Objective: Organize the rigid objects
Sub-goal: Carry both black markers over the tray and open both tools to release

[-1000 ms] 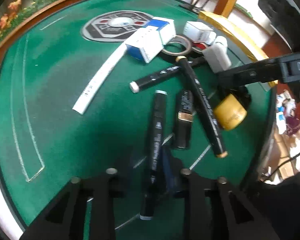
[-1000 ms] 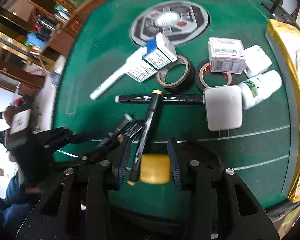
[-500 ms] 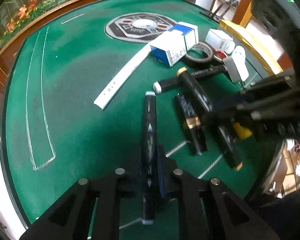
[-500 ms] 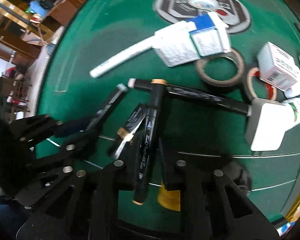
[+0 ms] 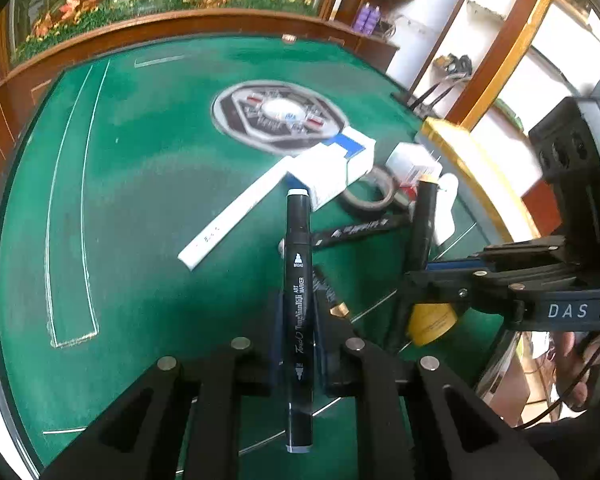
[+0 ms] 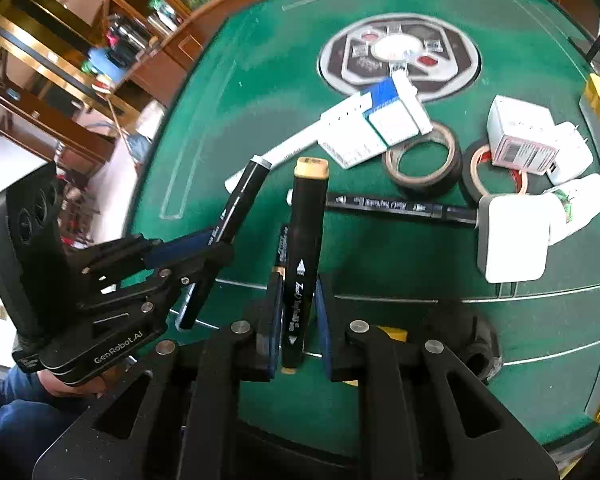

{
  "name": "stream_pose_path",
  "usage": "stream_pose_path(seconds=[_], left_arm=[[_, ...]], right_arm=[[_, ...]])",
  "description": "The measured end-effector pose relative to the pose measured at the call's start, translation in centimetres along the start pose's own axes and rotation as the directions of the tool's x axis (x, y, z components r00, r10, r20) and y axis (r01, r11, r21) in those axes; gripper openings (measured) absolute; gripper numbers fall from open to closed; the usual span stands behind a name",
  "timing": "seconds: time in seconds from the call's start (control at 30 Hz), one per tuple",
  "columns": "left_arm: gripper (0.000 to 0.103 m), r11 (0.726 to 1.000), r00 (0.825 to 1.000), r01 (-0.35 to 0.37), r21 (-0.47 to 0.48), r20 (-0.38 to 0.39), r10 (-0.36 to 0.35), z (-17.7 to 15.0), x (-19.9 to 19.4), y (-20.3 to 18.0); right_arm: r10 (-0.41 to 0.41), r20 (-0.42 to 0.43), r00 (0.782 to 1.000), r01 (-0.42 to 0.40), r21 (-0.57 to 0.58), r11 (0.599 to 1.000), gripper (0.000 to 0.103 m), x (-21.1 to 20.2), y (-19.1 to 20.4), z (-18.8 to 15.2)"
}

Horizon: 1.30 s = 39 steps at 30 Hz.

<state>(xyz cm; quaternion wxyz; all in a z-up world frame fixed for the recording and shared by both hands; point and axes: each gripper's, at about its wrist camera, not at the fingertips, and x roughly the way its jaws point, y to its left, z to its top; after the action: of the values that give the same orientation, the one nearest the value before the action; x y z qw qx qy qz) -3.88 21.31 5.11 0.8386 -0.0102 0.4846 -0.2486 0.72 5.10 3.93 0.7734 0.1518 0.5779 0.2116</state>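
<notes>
Markers, slim black plastic barrels with printed white lettering, are the things in hand. One with a grey end cap (image 5: 299, 280) is clamped between the blue pads of the left tool (image 5: 296, 328), lifted off the bench and pointing away from the camera. Another with a tan end cap (image 6: 305, 248) is pinched in the right tool (image 6: 298, 320), whose jaws have just been closing onto its barrel; it too stands clear of the felt. A third black marker (image 6: 400, 205) lies flat on the green felt bench (image 5: 140, 200), its far end touching a white rounded square charger (image 6: 514, 242). A shorter black tube with a gold band (image 5: 332, 296) lies beneath the held ones. Just beyond sit a long white rectangular strip (image 5: 236, 220), a white carton with a blue end (image 6: 384, 120), two rings of tape (image 6: 422, 160), a small white box with a barcode (image 6: 520, 136) and a white bottle (image 6: 580, 204). A yellow cylindrical cap (image 5: 432, 318) rests near the bench edge. A round grey emblem (image 6: 400, 56) marks the felt's centre.
</notes>
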Motion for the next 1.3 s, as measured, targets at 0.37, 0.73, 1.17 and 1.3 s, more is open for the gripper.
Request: stream_pose_path(seconds=[0.37,0.73,1.17,1.3], left_arm=[[0.013,0.993,0.994,0.017,0.118,0.107,-0.029,2.4,-0.9,-5.0],[0.013,0.976,0.988,0.087,0.199,0.111,-0.111,4.8,0.4,-10.3],[0.013,0.915,0.955,0.244,0.321,0.088,-0.285,8.6,2.7,-19.2],[0.013,0.898,0.944,0.293,0.329,0.052,-0.327,9.4,4.6,-22.1]], right_arm=[[0.051,0.156,0.987,-0.055,0.022,0.998,0.015,-6.1,-2.5,-1.4],[0.007,0.272,0.962,-0.048,0.145,0.988,0.014,-13.8,-8.3,-3.0],[-0.195,0.374,0.907,0.058,0.348,0.936,0.014,-23.7,-16.5,-6.7],[-0.267,0.333,0.904,0.128,0.385,0.914,0.014,-24.9,-18.4,-7.2]])
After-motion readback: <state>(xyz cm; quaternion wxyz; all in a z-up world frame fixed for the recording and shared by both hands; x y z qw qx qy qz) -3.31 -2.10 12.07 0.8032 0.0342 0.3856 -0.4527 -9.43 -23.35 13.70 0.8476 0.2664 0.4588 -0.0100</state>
